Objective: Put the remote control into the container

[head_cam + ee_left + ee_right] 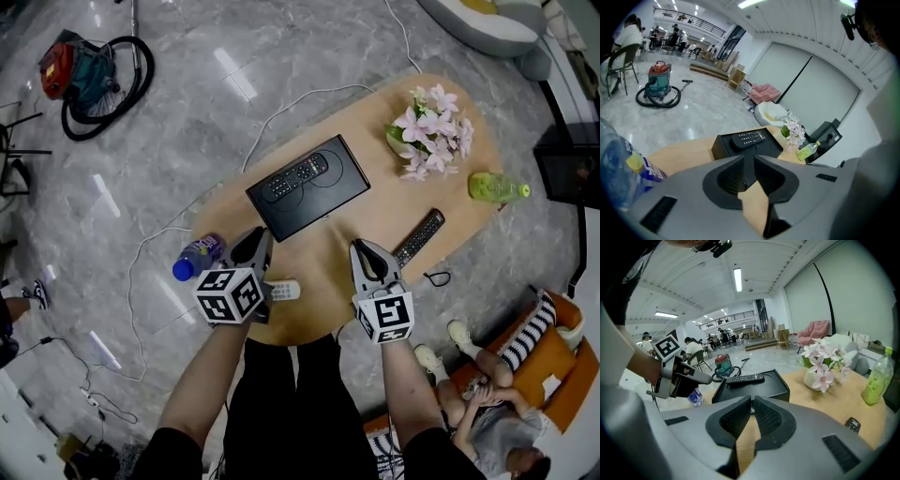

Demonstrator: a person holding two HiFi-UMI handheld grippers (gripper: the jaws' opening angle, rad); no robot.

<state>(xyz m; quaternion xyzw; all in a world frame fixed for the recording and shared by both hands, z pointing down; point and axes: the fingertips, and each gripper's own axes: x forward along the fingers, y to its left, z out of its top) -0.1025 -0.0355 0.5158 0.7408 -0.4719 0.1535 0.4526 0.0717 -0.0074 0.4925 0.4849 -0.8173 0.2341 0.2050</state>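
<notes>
A flat black box [323, 202] lies in the middle of the oval wooden table [375, 178], and a black remote [298, 176] rests on its top. A second black remote [419, 236] lies on the table right of the box. A small white remote [284, 291] sits at the near edge. My left gripper [260, 242] hovers in front of the box, its jaws a narrow slit apart with nothing between them [749, 161]. My right gripper [364, 251] hangs beside it, shut and empty [752, 404], pointing at the box [754, 389].
A blue-capped bottle [199, 255] stands left of my left gripper. A vase of pink flowers [431, 131] and a lying green bottle [497, 187] occupy the table's far right. A vacuum cleaner [89, 70] sits on the floor. A person [487, 412] sits at lower right.
</notes>
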